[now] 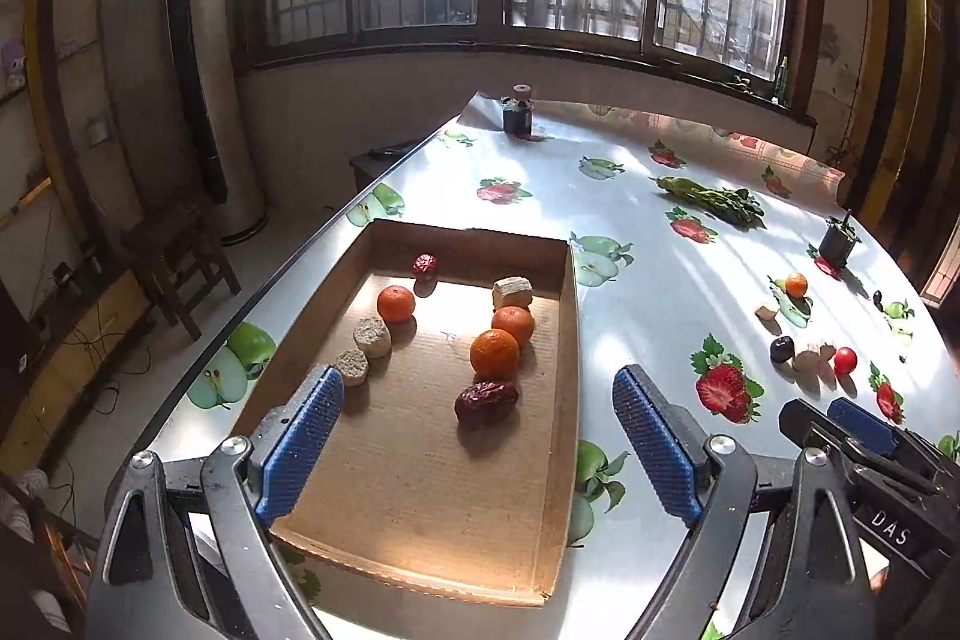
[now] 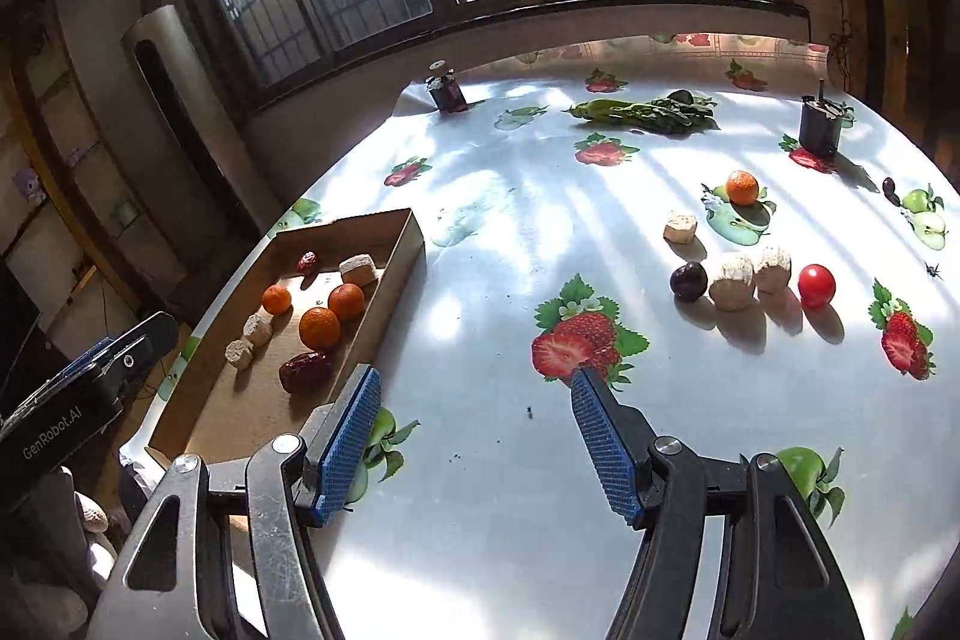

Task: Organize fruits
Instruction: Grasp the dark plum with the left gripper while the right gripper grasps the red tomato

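The left gripper (image 1: 474, 436) is held wide apart and empty above the cardboard tray (image 1: 561, 400), where oranges and dates are lined up. The right gripper (image 2: 474, 436) is spread wide too, empty, with the loose tomato (image 2: 816, 285) and plum (image 2: 688, 280) seen far right.

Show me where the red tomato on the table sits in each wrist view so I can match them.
Left wrist view: the red tomato is at the right, on the table past the cardboard tray, beside pale chunks.
Right wrist view: the red tomato is at the right, next to two pale chunks.
Shared landmark: the dark plum left of those chunks.
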Tool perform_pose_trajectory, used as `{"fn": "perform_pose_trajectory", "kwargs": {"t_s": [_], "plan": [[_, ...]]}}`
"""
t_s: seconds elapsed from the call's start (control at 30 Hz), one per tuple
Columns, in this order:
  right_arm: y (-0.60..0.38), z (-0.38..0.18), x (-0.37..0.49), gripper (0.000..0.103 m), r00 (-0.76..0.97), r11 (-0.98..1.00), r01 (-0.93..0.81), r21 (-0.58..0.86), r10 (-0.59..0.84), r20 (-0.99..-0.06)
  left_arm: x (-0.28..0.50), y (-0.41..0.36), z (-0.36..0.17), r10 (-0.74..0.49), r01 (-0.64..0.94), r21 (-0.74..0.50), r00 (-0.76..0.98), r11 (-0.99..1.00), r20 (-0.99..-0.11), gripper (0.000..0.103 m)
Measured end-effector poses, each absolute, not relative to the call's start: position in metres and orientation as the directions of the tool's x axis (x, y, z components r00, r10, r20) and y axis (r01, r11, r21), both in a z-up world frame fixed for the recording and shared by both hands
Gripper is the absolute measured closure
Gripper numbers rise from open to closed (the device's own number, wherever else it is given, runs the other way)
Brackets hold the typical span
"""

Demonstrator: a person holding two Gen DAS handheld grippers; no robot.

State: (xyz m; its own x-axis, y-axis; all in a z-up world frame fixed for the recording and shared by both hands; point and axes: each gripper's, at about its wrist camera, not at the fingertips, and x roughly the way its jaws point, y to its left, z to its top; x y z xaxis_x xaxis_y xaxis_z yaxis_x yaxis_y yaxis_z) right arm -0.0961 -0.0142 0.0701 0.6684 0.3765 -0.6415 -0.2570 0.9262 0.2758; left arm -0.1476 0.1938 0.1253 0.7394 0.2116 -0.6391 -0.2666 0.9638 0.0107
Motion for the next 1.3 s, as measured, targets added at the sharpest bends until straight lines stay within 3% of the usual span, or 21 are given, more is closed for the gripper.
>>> {"fn": "perform_pose_trajectory", "kwargs": {"t_s": [0.3, 0.77, 0.9, 1.3], "plan": [[-0.035, 0.068, -0.101, 0.033, 0.678, 0.923, -0.251, 0.293, 0.383, -0.628, -0.147, 0.159, 0.125, 0.241, -0.23, 0.1, 0.737, 0.968, -0.632, 0.012], [-0.044, 0.063, -0.094, 0.033, 0.671, 0.922, -0.23, 0.312, 0.383, -0.635, -0.138, 0.146, 0.118, 0.215, -0.185, 0.115, 0.727, 0.976, -0.653, 0.012], [-0.05, 0.063, -0.092, 0.033, 0.677, 0.926, -0.218, 0.308, 0.371, -0.636, -0.131, 0.151, 0.11, 0.17, -0.175, 0.064, 0.702, 0.982, -0.691, 0.012], [-0.175, 0.067, -0.062, 0.031, 0.688, 0.987, 0.032, 0.16, 0.094, -0.719, -0.111, 0.148, 0.087, 0.025, -0.109, -0.063, 0.661, 0.992, -0.75, 0.012]]}}
